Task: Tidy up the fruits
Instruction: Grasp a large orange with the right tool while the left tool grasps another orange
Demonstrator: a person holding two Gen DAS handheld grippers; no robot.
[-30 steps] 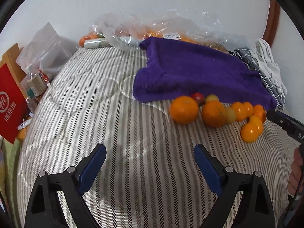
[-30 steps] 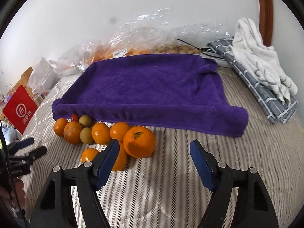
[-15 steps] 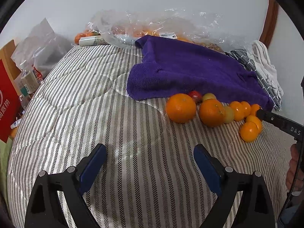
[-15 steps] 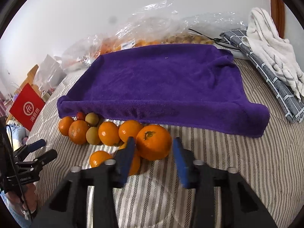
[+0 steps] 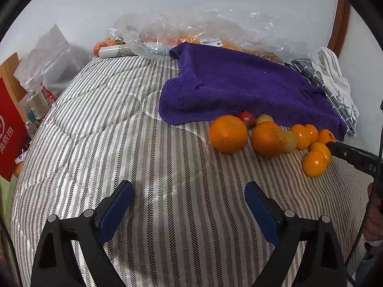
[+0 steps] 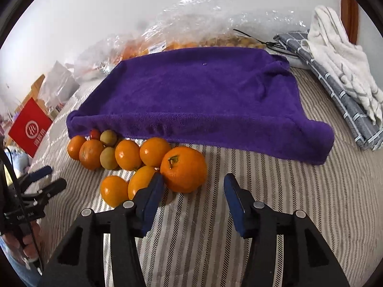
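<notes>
On the striped bedcover (image 5: pixel 100 129), along the near edge of the purple towel (image 6: pixel 203 95), the fruits lay in a loose cluster. From the right wrist camera we saw our right gripper (image 6: pixel 193 191) with its jaws partly apart and holding nothing, its tips just short of the big orange with the stem (image 6: pixel 183 168). The left fingertip (image 6: pixel 153 191) sat beside that orange and in front of a smaller orange (image 6: pixel 140 181); we could not tell whether it touched either one. Another small orange (image 6: pixel 114 190) lay just left of those. Behind them ran a row touching the towel's edge: two medium oranges (image 6: pixel 128 154), two greenish-yellow fruits (image 6: pixel 109 157), two more oranges at the far left, and a small red fruit (image 6: pixel 95 134) tucked against the towel.

From the left wrist camera, our left gripper (image 5: pixel 189 210) hovered over bare bedcover with its jaws wide and empty, well apart from the fruits. The largest orange there (image 5: pixel 228 134) sat at the near end of the row.

Beyond the towel, clear plastic bags (image 6: pixel 191 24) of more fruit lay by the wall, a white cloth (image 6: pixel 340 59) rested on a grey checked cloth (image 6: pixel 335 91), and a red box (image 6: pixel 30 126) stood off the bed's side.
</notes>
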